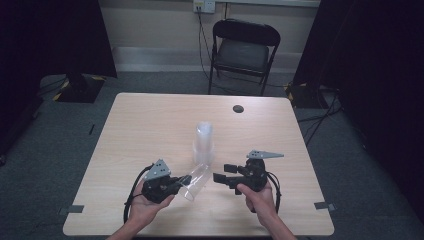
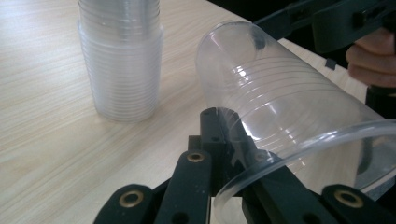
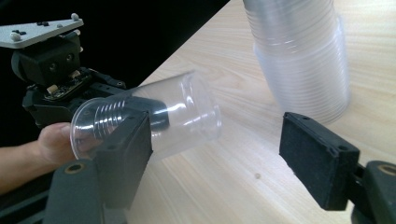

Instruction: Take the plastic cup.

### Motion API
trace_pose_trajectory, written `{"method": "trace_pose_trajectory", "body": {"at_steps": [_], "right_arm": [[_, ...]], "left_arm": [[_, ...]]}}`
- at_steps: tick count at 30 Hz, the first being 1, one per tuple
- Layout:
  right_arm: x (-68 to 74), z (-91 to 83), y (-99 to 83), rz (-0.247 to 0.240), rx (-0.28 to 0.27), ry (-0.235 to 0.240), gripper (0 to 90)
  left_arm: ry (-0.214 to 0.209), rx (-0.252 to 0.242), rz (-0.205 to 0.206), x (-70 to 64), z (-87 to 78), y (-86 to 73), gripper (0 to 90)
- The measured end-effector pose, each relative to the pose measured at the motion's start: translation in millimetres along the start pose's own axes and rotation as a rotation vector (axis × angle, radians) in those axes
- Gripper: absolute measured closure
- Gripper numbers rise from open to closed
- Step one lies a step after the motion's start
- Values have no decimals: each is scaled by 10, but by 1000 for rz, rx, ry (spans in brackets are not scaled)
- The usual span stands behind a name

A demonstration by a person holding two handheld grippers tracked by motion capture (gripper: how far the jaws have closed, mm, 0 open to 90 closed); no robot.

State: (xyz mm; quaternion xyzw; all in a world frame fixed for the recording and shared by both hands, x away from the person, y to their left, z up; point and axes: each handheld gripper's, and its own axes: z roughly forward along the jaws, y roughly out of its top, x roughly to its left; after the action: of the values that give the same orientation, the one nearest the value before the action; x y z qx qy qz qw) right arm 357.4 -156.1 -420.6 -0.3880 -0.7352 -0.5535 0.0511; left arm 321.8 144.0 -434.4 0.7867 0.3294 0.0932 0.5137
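**Clear cup held on its side near the table's front edge**

No readable writing showed. The left gripper [image 1: 176, 184], resting in an upturned palm, was clamped on the rim of a clear cup [image 1: 196, 181] lying tilted, base toward the cup stack [image 1: 203, 145] at mid-table. The right gripper [image 1: 223, 172], jaws wide apart, pointed at the cup from just beside it.

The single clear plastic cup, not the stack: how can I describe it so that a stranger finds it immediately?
On the light wooden table, look at the near edge, in front of the stack of clear cups. There the left gripper is clamped on the rim of one clear cup. Unlike the upright stack, it is alone, tipped sideways and off the table.
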Motion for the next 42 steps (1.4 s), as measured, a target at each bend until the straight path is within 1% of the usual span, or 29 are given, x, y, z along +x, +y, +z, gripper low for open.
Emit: {"method": "trace_pose_trajectory", "body": {"at_steps": [2,5,7,8,9,10,11,12,14,15,16,17,18,19,20,21,22,23,24,25,27,28,31,32,34,36,37,40,42], "right_arm": [[19,-9,5,-39,6,-15,241],[35,-8,7,-62,17,-17,232],[65,5,6,-111,26,-30,213],[65,5,6,-111,26,-30,213],[80,12,2,-135,27,-38,209],[80,12,2,-135,27,-38,209],[95,15,1,-153,35,-34,210],[95,15,1,-153,35,-34,210],[112,23,-2,-183,43,-28,211],[131,34,-5,-211,53,-28,214],[131,34,-5,-211,53,-28,214],[139,37,-6,-220,59,-27,221],[151,47,-7,-240,69,-27,236],[184,67,-12,-283,95,-40,249],[184,67,-12,-283,95,-40,249],[217,86,-21,-318,106,-43,255],[217,86,-21,-318,106,-43,255],[251,108,-31,-353,121,-46,256],[251,108,-31,-353,121,-46,256],[281,131,-44,-382,137,-34,256],[291,141,-49,-393,142,-31,255],[317,164,-64,-418,158,-15,248],[350,190,-82,-444,173,-10,222],[377,215,-97,-472,188,-13,189],[388,226,-100,-476,197,-19,171],[414,255,-114,-504,207,-18,168],[445,281,-135,-537,218,-19,166],[474,311,-161,-559,234,-16,161],[523,362,-203,-608,260,-22,154]], "left_arm": [[-1,13,10,-7,12,0,900],[3,52,33,-12,21,9,900],[4,66,42,-12,29,6,900],[-2,82,42,-5,30,7,900],[-3,89,44,-1,36,4,900],[-4,90,41,-1,42,0,900],[-11,103,45,11,45,0,900],[-15,112,40,14,49,0,900],[-27,119,27,23,58,-2,900],[-33,119,-3,32,60,-6,900],[-33,119,-3,32,60,-6,900],[-49,129,-14,43,61,-5,900],[-53,133,-20,47,63,-6,900],[-66,137,-35,53,70,-9,900],[-75,142,-41,63,73,-12,900],[-87,151,-50,74,77,-14,900],[-99,159,-56,79,85,-16,900],[-102,162,-65,78,94,-24,900],[-118,176,-67,83,101,-26,900],[-129,191,-74,79,118,-30,900],[-142,207,-80,84,131,-31,900],[-142,211,-83,82,134,-32,900],[-127,228,-85,78,150,-43,900],[-136,236,-90,80,163,-49,900],[-139,248,-96,82,175,-55,900],[-154,258,-118,95,186,-54,900],[-161,262,-130,106,193,-56,900],[-186,283,-172,139,211,-60,900],[-204,297,-204,155,229,-62,900]]}}
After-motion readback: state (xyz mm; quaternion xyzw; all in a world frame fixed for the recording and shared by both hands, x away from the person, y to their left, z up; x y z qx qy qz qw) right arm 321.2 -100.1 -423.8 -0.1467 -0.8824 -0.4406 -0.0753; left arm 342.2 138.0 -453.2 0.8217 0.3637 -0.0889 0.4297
